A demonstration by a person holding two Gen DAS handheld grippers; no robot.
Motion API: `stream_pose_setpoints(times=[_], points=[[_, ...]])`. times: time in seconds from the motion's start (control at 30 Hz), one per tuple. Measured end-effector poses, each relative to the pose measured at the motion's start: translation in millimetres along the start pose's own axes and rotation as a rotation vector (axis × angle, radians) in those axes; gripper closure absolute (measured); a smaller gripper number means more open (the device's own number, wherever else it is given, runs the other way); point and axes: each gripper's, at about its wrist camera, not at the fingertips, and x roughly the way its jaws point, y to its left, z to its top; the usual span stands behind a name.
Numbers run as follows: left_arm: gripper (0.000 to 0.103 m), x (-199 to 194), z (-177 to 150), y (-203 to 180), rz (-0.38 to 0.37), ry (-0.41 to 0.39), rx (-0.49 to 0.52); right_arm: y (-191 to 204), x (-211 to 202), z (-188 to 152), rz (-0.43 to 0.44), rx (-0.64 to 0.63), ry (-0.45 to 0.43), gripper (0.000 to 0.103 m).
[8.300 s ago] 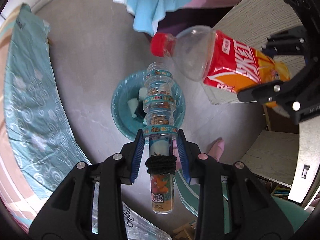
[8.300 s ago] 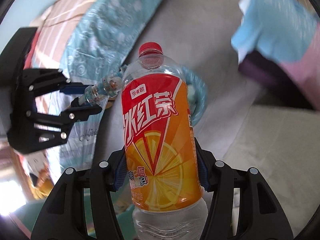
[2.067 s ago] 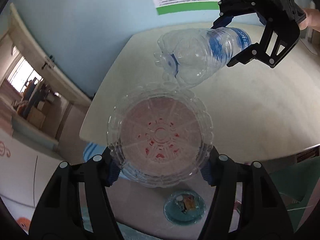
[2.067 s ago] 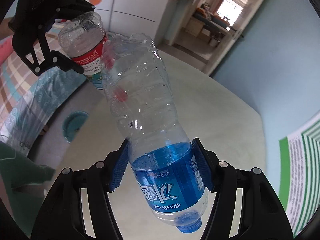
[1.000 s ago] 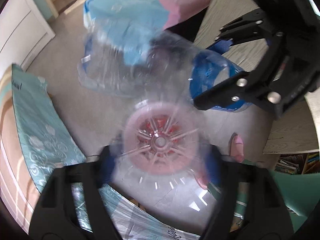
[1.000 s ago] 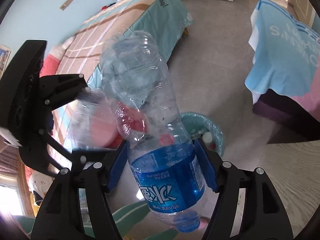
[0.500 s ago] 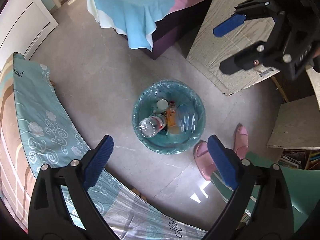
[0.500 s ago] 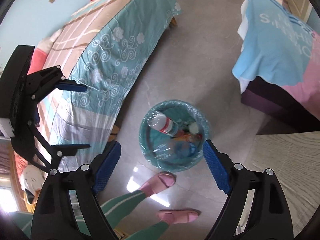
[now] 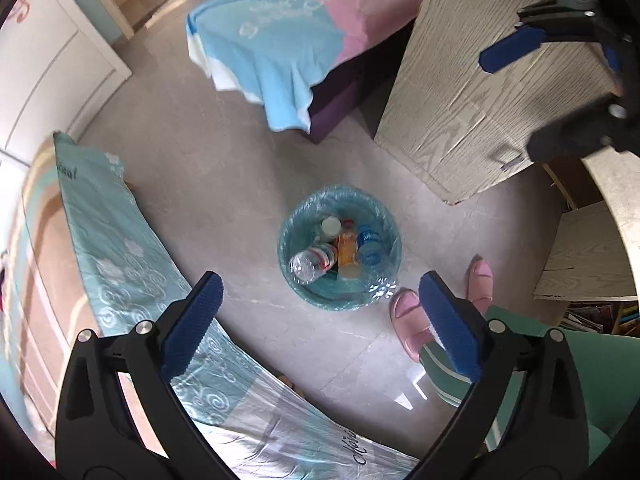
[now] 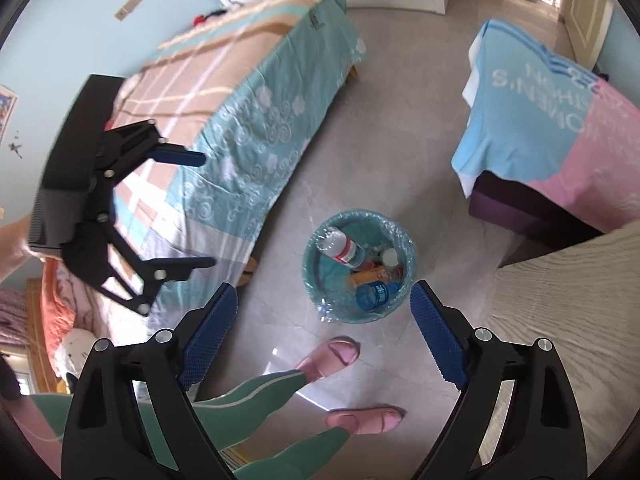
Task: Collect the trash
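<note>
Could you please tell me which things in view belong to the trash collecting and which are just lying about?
Part of the job:
- trash bin, lined with a bag
- blue-label bottle in it
- red-label bottle in it
- left gripper, open and empty
- right gripper, likewise

Just lying about:
- teal bedspread
- blue and pink blanket
- pink slippers
- wooden cabinet

Both views are brightly daylit; glare is seen on the floor (image 10: 280, 356), edges are bent by fisheye distortion, corners are vignetted black.

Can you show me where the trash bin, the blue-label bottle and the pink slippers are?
trash bin (image 9: 297, 280), left wrist view, its bagged rim.
blue-label bottle (image 10: 374, 295), right wrist view, its label.
pink slippers (image 10: 334, 354), right wrist view, one slipper's top.
</note>
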Motion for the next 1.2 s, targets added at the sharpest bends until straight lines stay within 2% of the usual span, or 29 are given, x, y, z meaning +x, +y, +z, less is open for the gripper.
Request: stream_pose_setpoints(times=[0.23, 0.37, 0.5, 0.63, 0.83, 1.03, 1.2], points=[[0.007, -70.2, 56.2, -46.4, 0.038, -0.127, 0.153, 10.7, -107.3, -32.6, -0.071, 0.039, -0.139, 0.014], [0.007, -106.9, 92.9, -79.6, -0.002, -0.207, 0.231, 3.8, -162.8, -64.8, -0.156, 0.119, -0.211, 0.014], [0.007, -142.8, 130.0, -127.0, 0.007, -0.319, 0.332, -5.6, -219.7, -113.4, -0.281, 0.228, -0.305, 0.014], [0.007, -173.3, 167.7, -183.7, -0.058, -0.408, 0.393, -16.3, -271.9, -172.3, -0.380, 0.386, -0.389, 0.014], [0.007, -208.8, 207.9, -309.7, -0.164, -0.533, 0.584, -27.2, -342.7, -286.2, -0.538, 0.636, -0.518, 0.014], [0.007, -222.4, 223.6, -422.2, -0.276, -0.569, 0.724, -32.3, -383.1, -402.0, -0.669, 0.891, -0.551, 0.014], [0.007, -230.0, 217.0, -489.7, -0.334, -0.602, 0.803, -31.0, -403.2, -478.8, -0.752, 1.064, -0.569, 0.014]])
